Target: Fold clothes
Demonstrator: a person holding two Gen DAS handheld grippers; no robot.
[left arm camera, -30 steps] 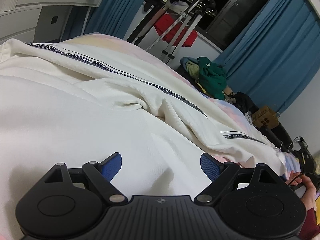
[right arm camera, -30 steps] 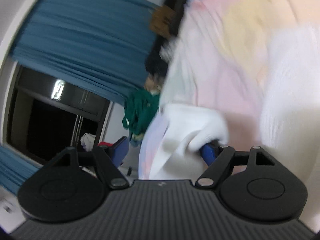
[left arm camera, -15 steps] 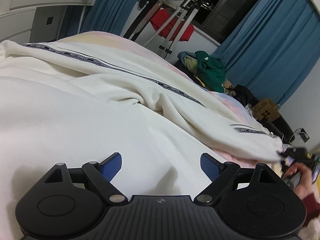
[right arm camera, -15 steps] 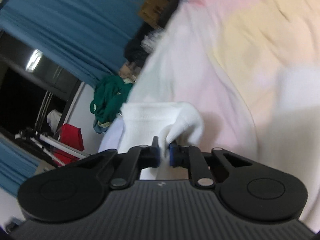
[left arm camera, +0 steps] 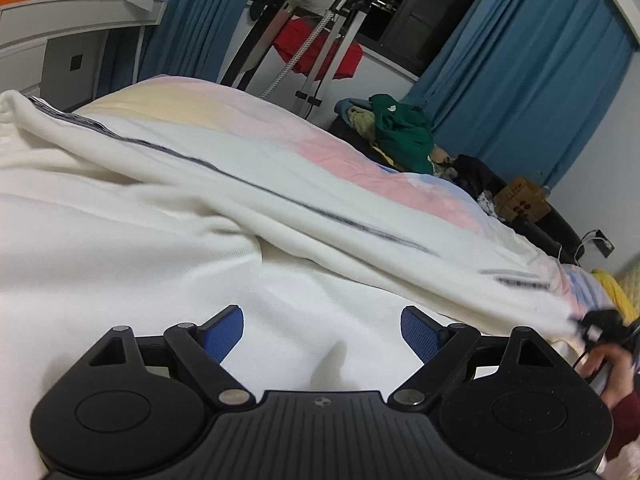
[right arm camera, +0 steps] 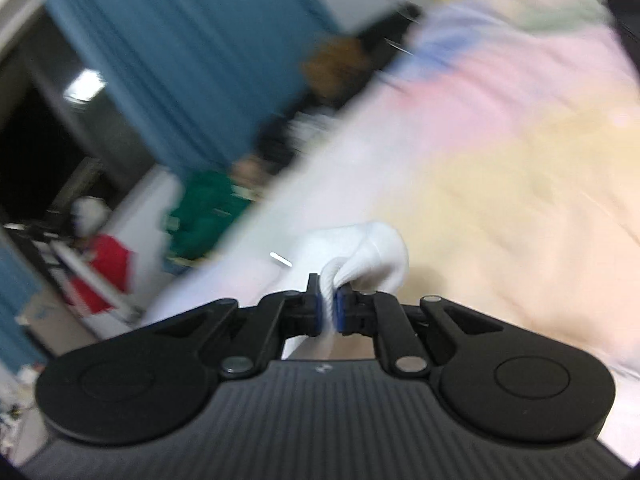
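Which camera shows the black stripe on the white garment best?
The left wrist view: the black stripe runs along the white garment. The blurred right wrist view shows only a bunched white end in the right claw.

Domestic bedroom: bed [left arm camera: 304,148] with pastel bedding, blue curtains [left arm camera: 520,72] at a dark window, clothes rack [left arm camera: 336,36], heaped garments [left arm camera: 400,132], white dresser [left arm camera: 60,40].

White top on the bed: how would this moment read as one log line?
task: fold clothes | right gripper: shut on white top cuff | left gripper: open above top | bed: pastel cover
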